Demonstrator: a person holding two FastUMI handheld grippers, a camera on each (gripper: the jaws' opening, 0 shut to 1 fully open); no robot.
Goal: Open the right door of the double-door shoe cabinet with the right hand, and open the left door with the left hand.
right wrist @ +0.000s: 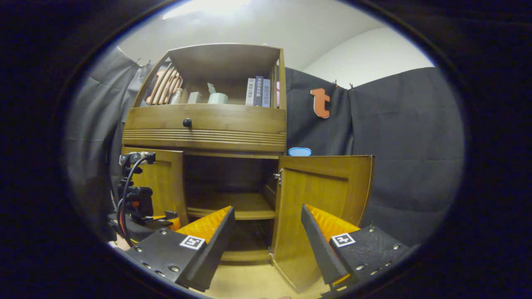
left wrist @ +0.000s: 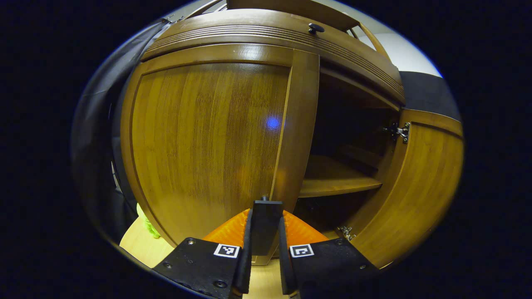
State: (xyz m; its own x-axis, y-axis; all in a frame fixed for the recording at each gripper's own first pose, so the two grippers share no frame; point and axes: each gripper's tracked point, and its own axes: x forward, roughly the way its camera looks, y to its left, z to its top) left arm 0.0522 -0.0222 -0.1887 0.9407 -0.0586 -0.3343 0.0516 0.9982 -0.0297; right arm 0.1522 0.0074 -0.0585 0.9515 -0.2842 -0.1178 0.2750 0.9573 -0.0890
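Brown wood-grain left door; black drawer knob.

1. Square black-and-white fiducial markers, one on each finger of the left gripper in the left gripper view; pattern only, no characters.
2. Same kind of markers on each finger of the right gripper in the right gripper view.
3. Book spines on the cabinet's top shelf carry print, too small to make out.
4. No other readable text, brand or number.

Left tongs nearly closed; right tongs spread wide.
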